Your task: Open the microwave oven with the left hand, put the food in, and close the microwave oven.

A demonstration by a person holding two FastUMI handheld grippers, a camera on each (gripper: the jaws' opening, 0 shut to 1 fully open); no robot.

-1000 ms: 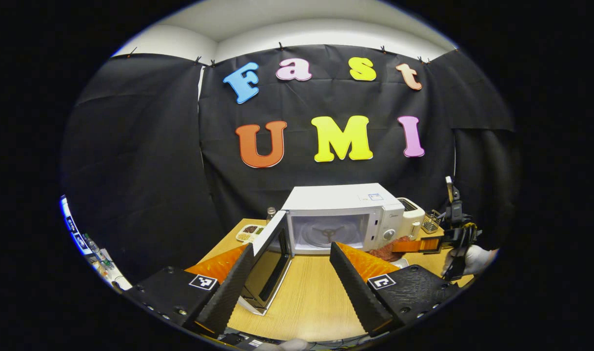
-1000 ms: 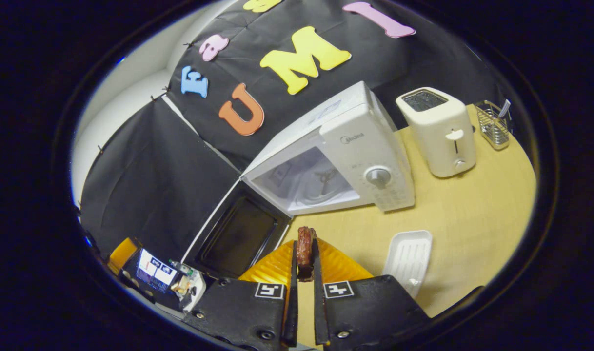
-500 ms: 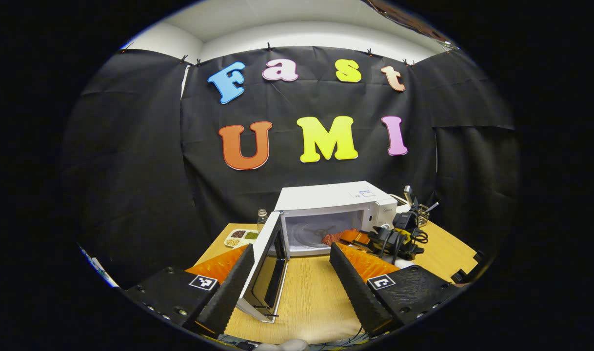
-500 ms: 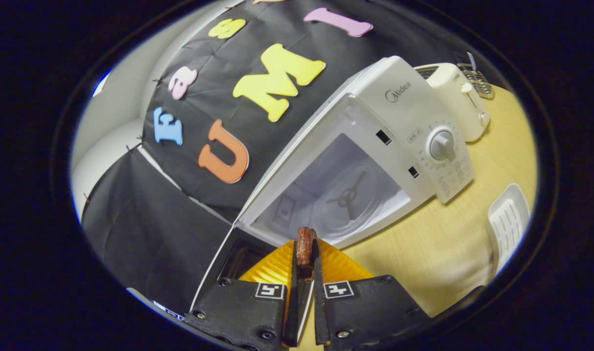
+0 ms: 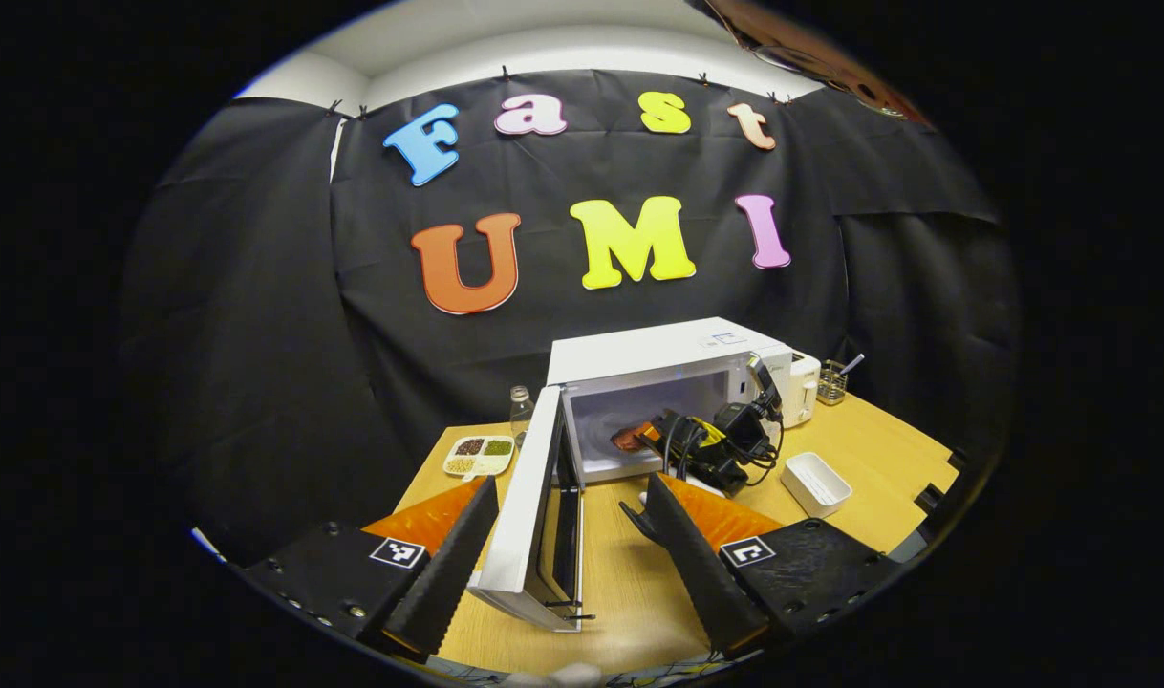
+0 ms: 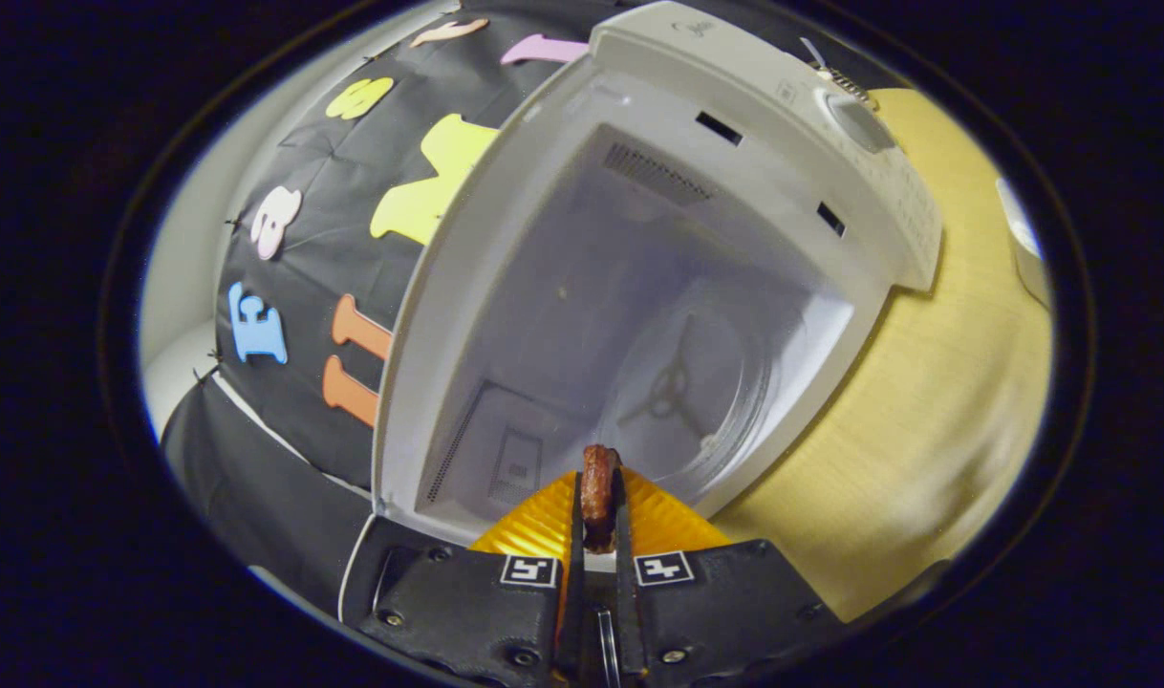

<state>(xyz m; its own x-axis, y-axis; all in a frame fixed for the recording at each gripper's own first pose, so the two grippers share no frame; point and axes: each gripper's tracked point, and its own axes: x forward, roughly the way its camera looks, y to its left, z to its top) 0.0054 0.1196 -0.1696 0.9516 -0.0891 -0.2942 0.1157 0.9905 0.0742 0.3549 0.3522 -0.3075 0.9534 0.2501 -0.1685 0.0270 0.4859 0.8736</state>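
Observation:
The white microwave (image 5: 668, 349) stands at the back of the wooden table (image 5: 630, 583) with its door (image 5: 534, 516) swung wide to the left. My left gripper (image 5: 572, 545) is open, and the door's edge stands between its fingers without either touching it. In the right gripper view my right gripper (image 6: 597, 497) is shut on a brown piece of food (image 6: 597, 492), right at the mouth of the microwave (image 6: 639, 239), with the glass turntable (image 6: 697, 401) just ahead. From the left gripper view, the right gripper (image 5: 697, 444) reaches into the cavity opening.
A white ribbed tray (image 5: 816, 483) lies on the table right of the microwave. A toaster (image 5: 807, 387) and a wire holder (image 5: 833, 382) stand behind it. A divided dish of grains (image 5: 477, 457) and a small bottle (image 5: 519, 409) sit left of the door.
My right gripper has moved forward with the food, from in front of the microwave to its opening. The left gripper has drawn back slightly and the door now looks wider open.

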